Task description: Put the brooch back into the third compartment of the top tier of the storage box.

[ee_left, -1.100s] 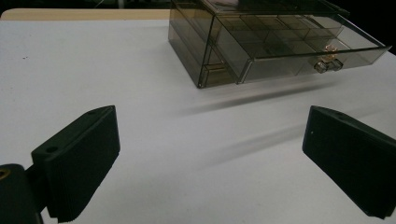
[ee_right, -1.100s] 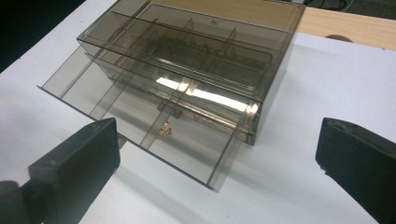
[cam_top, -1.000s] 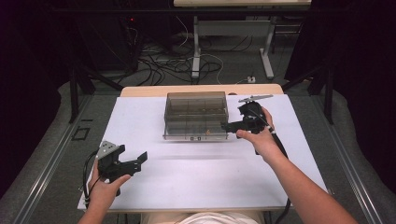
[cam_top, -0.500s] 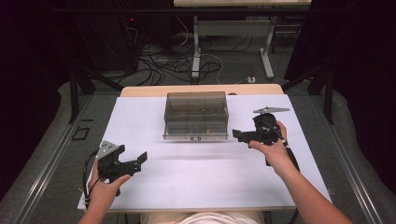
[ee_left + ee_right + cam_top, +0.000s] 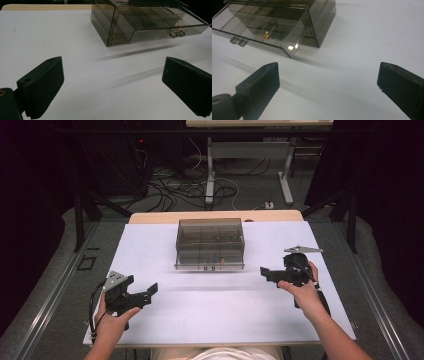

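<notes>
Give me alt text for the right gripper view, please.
Two open black fingers frame bare white table. Beyond them stands a smoky clear drawer box, its upper drawer pulled partly out, a small gold item inside.

White table (image 5: 165, 320), wooden strip along far edge; smoked clear drawer box (image 5: 210, 242) resting near far centre.
</notes>
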`<state>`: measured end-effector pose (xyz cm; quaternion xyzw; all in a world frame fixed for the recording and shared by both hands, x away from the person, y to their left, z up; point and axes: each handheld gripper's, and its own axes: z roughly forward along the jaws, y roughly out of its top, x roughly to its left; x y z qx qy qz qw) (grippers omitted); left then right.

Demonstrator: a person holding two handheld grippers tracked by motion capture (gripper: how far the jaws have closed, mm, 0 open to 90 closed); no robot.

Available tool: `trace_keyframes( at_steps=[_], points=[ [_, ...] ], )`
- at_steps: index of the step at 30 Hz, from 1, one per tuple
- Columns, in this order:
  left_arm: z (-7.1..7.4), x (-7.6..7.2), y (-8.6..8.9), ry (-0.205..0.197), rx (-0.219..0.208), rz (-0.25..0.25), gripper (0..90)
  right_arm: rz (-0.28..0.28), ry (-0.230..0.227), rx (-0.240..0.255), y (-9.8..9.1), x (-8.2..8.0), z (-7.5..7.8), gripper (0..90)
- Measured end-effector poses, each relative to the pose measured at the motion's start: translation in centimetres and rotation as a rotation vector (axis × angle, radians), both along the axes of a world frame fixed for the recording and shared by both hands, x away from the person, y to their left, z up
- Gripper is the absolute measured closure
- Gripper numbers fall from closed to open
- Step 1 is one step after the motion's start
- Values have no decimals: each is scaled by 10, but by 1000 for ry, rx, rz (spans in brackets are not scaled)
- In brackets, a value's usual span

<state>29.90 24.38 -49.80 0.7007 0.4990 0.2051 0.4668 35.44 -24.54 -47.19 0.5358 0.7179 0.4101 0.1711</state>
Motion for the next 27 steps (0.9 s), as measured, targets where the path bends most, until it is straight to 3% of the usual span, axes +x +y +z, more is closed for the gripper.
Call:
trace_keyframes(
  at_steps=[27],
  points=[
    [-1,1,-1,9,-2,-3,39,-143,53,32,-37,0,-39,81]
  ],
)
